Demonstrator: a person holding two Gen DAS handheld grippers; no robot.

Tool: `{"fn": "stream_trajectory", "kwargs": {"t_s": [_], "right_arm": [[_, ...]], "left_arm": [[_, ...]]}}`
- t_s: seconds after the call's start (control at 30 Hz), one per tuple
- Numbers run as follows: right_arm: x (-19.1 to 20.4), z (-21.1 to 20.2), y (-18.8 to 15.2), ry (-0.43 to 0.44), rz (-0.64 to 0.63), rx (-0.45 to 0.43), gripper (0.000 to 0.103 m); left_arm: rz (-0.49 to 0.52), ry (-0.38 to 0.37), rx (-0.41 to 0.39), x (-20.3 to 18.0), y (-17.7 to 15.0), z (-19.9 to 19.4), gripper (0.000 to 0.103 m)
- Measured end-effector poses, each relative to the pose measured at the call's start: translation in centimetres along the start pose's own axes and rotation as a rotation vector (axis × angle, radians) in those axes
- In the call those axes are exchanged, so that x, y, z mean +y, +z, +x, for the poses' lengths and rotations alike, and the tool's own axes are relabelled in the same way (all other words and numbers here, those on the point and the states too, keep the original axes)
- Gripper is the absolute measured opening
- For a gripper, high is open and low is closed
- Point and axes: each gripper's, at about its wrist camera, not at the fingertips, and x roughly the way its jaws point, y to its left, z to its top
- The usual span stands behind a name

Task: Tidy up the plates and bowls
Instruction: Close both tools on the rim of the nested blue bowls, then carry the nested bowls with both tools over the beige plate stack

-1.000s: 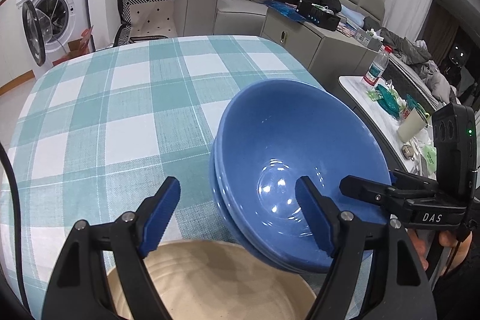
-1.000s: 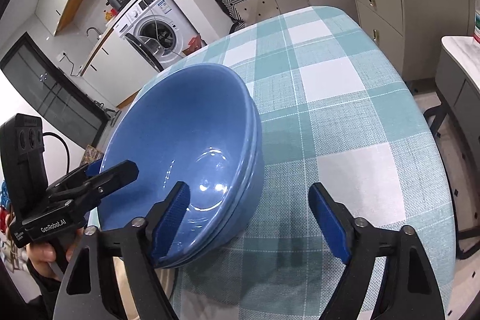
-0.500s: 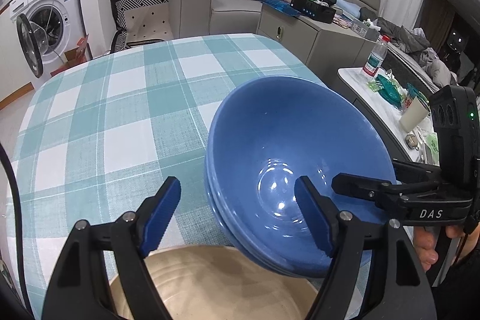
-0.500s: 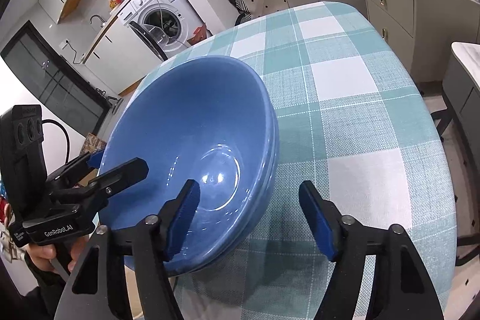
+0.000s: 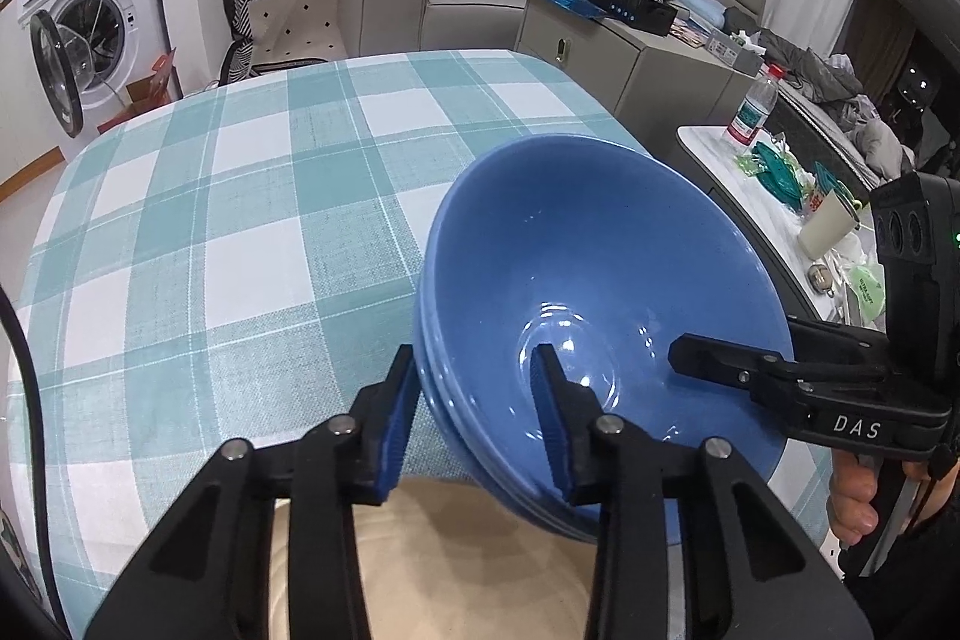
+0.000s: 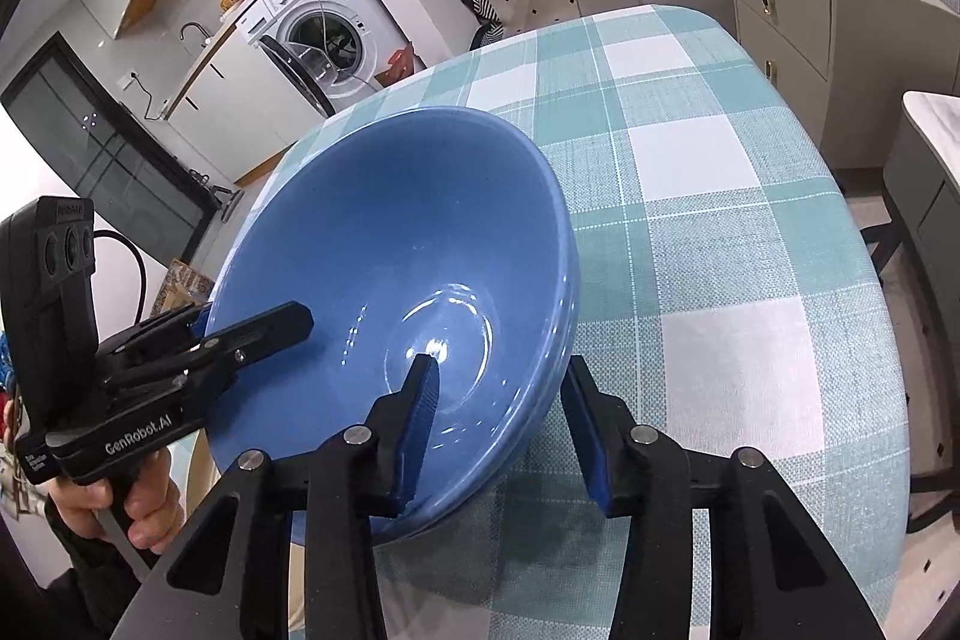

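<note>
Bowls (image 5: 600, 280), blue and stacked, sit between my closing left gripper (image 5: 474, 418) and right gripper (image 6: 501, 424), rim inside each.

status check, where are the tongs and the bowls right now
Left tongs and right tongs closing, each straddling opposite rims of the stacked blue bowls. Stack sits on checked tablecloth, beige plate alongside. Nothing blocking.
</note>
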Motion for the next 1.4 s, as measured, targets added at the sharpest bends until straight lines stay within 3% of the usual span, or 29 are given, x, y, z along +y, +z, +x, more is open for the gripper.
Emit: {"fn": "stream_trajectory", "kwargs": {"t_s": [0.43,1.4], "right_arm": [[0.3,-0.3,-0.2,-0.044,-0.005,0.016,0.037],[1.1,-2.0,-0.3,-0.081,-0.044,-0.026,0.034]], "left_arm": [[0.005,0.018,0.017,-0.2,0.0,-0.2,0.032],[0.033,0.042,-0.008,-0.9,0.3,-1.3,0.032]]}}
